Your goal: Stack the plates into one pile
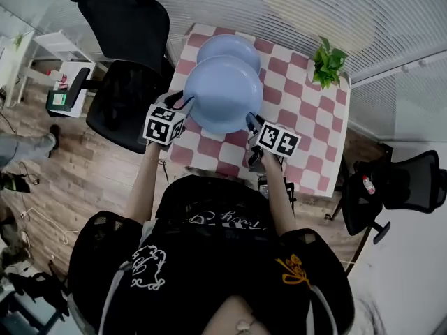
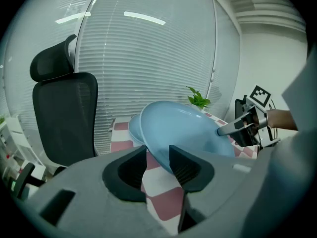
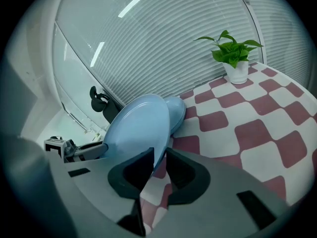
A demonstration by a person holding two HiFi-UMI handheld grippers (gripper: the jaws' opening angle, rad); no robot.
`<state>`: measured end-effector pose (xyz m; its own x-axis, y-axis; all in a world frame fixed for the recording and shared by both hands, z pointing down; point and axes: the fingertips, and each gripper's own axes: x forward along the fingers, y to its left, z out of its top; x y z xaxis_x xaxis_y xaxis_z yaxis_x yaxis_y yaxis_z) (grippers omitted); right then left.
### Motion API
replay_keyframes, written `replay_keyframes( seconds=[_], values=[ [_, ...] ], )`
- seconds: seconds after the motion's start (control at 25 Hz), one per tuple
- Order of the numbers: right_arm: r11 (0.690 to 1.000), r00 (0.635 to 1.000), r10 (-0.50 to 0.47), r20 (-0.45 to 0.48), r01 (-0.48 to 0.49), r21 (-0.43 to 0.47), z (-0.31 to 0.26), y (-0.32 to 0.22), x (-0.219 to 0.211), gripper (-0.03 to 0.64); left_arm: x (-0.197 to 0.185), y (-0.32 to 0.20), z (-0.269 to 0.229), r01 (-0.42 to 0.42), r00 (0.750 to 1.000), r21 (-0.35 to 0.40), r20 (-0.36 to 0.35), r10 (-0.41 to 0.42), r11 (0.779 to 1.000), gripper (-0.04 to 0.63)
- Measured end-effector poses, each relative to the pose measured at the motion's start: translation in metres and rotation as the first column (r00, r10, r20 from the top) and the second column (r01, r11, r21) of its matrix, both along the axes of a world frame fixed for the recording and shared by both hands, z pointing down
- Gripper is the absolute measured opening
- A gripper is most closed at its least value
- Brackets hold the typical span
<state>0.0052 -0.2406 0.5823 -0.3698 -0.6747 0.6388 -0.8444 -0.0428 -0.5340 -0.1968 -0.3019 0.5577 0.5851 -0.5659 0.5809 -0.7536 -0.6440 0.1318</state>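
While both grippers pinched its rim, a blue plate (image 1: pixel 223 93) hung above the checked table (image 1: pixel 307 117).

The left gripper (image 1: pixel 186 103) was clamped on the plate's left edge and the right gripper (image 1: pixel 251 122) on its right edge, so the line between the two grips ran across the plate from side to side. Being round, it had no long axis, and its hollow face pointed up. Its far edge overlapped a second blue plate (image 1: pixel 230 46) lying on the red-and-white cloth; whether they touched could not be told. A black office chair (image 1: pixel 122 33) stood at the left on a wood floor (image 1: pixel 77 169), white blinds (image 1: pixel 293 5) ran behind, and a potted plant (image 1: pixel 327 63) sat at the table's far right corner.
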Motion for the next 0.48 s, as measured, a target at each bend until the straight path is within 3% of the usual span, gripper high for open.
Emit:
replay_keyframes(
  seconds=[0.48],
  values=[
    [0.990,0.988,0.120,-0.096,-0.126,-0.057,0.017,-0.098,-0.006,0.077,0.003,-0.124,0.025,-0.156,0.988,-0.056,-0.026,0.154,0.986,0.144]
  ],
)
